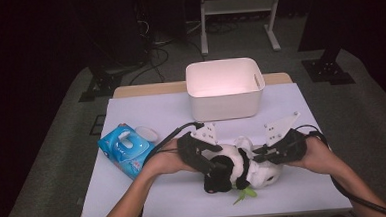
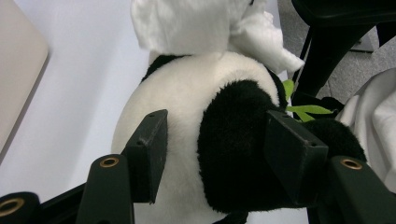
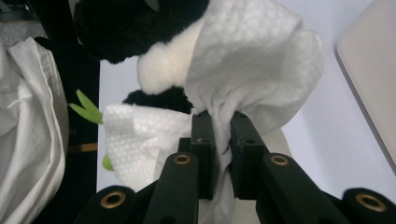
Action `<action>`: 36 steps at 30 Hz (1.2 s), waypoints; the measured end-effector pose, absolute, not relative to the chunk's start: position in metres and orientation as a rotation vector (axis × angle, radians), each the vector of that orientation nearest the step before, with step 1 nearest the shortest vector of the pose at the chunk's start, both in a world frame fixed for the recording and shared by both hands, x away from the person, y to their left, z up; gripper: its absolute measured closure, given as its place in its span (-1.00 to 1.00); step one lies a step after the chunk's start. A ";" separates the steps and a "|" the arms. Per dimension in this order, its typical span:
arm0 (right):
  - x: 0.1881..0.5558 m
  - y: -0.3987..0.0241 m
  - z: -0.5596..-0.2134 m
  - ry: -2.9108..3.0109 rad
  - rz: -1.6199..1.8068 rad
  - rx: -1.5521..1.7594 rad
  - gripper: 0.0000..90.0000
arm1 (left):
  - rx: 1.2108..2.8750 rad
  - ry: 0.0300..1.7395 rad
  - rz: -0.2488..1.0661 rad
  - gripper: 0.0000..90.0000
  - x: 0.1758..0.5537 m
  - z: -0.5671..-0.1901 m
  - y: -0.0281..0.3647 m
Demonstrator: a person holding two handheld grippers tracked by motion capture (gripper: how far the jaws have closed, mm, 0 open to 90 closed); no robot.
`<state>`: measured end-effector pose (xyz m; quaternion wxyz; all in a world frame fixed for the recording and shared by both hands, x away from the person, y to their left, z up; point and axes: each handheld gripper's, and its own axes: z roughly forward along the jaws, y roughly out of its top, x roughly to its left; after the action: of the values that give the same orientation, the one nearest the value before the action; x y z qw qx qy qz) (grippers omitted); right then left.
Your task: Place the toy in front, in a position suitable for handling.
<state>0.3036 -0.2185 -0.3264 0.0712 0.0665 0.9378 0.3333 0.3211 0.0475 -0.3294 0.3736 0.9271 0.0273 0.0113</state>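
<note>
A black-and-white panda plush lies near the table's front edge with a green leaf sticking out below it. My left gripper comes in from the left. In the left gripper view its jaws press on both sides of the panda's body, so the left gripper is shut on it. My right gripper reaches in from the right. It is shut on a bunched white wipe that drapes over the panda; the right gripper pinches the wipe's gathered end.
A white bin stands open at the back centre of the white-covered table. A blue wipe pack with its lid flipped up lies at the left. Dark stands and cables crowd the floor beyond.
</note>
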 end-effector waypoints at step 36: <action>0.302 -0.243 -0.326 2.792 1.115 0.271 0.80 | 2.397 0.050 0.057 -0.09 0.323 -0.329 0.040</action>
<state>0.3024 -0.2426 -0.3265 0.0613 0.0896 0.9232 0.3687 0.3235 0.0401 -0.3291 0.3631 0.9313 0.0195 0.0220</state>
